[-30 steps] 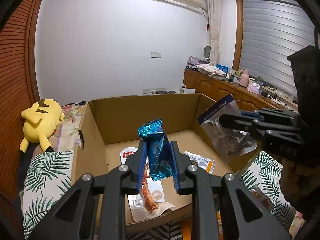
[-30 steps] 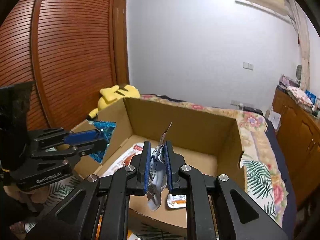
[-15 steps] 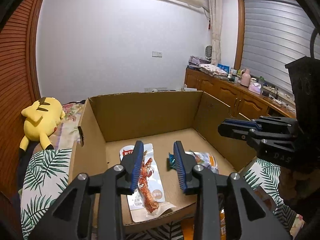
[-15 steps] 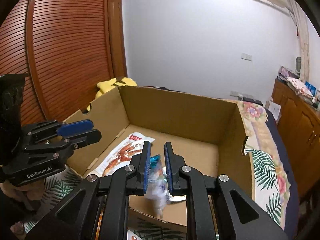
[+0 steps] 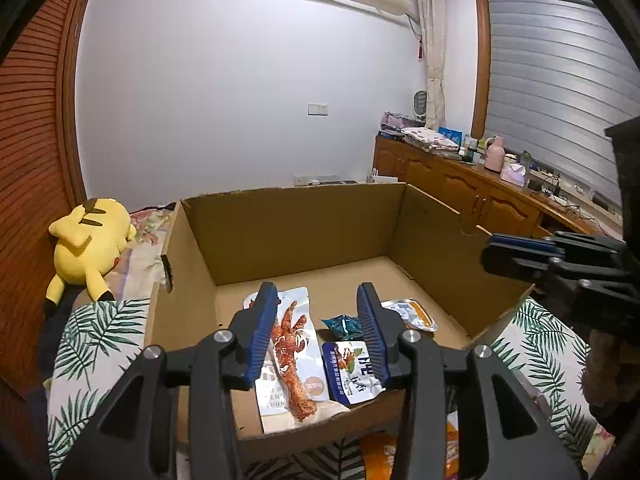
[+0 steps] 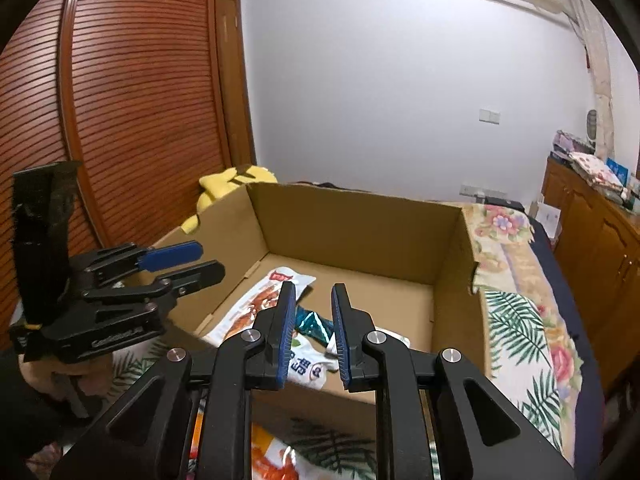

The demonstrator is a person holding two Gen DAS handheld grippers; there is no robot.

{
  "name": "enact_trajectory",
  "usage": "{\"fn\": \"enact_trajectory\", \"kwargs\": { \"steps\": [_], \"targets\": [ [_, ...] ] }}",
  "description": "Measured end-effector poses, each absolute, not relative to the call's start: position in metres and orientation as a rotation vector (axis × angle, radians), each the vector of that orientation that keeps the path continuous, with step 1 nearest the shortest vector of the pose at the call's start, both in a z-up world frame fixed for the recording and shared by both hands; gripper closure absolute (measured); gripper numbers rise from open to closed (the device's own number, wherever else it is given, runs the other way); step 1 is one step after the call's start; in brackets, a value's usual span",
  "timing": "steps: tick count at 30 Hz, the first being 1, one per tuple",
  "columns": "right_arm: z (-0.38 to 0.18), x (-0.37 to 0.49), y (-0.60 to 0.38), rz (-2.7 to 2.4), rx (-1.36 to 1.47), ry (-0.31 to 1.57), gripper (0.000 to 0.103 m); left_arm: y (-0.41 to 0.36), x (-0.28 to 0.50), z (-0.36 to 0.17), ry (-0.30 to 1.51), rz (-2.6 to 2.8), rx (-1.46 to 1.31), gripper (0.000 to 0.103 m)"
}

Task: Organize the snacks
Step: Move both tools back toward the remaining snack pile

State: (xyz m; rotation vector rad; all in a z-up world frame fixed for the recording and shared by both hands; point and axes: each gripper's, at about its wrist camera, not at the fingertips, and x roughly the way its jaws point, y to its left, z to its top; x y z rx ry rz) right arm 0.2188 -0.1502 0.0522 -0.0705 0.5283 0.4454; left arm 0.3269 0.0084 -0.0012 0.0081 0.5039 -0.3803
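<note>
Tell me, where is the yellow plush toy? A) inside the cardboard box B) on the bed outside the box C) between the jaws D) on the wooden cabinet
B: the yellow plush toy lies on the bed, left of and outside the open brown cardboard box, which holds only flat snack packets.

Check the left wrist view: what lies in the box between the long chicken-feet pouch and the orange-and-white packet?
In the left wrist view, a small teal wrapper and a white-and-blue pouch lie between the chicken-feet pouch and the orange-and-white packet on the cardboard box floor.
</note>
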Motion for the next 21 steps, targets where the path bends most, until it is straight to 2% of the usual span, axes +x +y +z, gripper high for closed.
{"fn": "enact_trajectory", "kwargs": {
  "steps": [4, 12, 21],
  "targets": [
    [0.062, 0.199, -0.156, 0.444, -0.066, 0.515, 0.083, 0.008, 0.310, 0.007, 0.490, -0.380, 0.020, 0.055],
    [0.058, 0.163, -0.170, 0.420, -0.039, 0.541, 0.078, 0.014, 0.271, 0.016, 0.506, -0.360, 0.041, 0.053],
    [0.040, 0.144, -0.173, 0.415, -0.030, 0.588, 0.070, 0.028, 0.238, 0.001, 0.560, -0.327, 0.040, 0.049]
  ]
}}
